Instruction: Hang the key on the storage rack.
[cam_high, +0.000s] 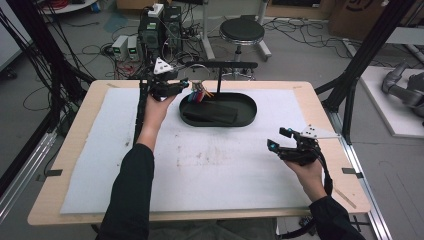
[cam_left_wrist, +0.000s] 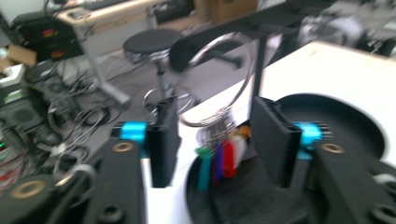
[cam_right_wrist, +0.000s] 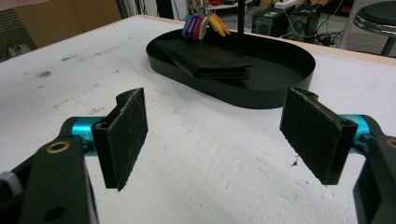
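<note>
A wire ring of coloured key tags (cam_high: 199, 94) hangs from the black bar (cam_high: 225, 65) of a stand that rises from an oval black tray (cam_high: 251, 107). My left gripper (cam_high: 184, 86) is held up at the tray's left end. In the left gripper view its jaws (cam_left_wrist: 215, 112) stand apart on either side of the ring and its tags (cam_left_wrist: 224, 156), with no pad pressing on them. A folded black cloth or wallet (cam_high: 210, 114) lies in the tray. My right gripper (cam_high: 278, 138) hovers open over the white mat (cam_high: 200, 165) at the right, with nothing between its pads (cam_right_wrist: 212, 126).
The tray (cam_right_wrist: 261, 98) sits at the mat's far middle, with the folded black item (cam_right_wrist: 210, 63) and the tags (cam_right_wrist: 201, 25) in it. Beyond the table stand a round stool (cam_high: 242, 31), electronics boxes and cables. Black frame posts flank both sides.
</note>
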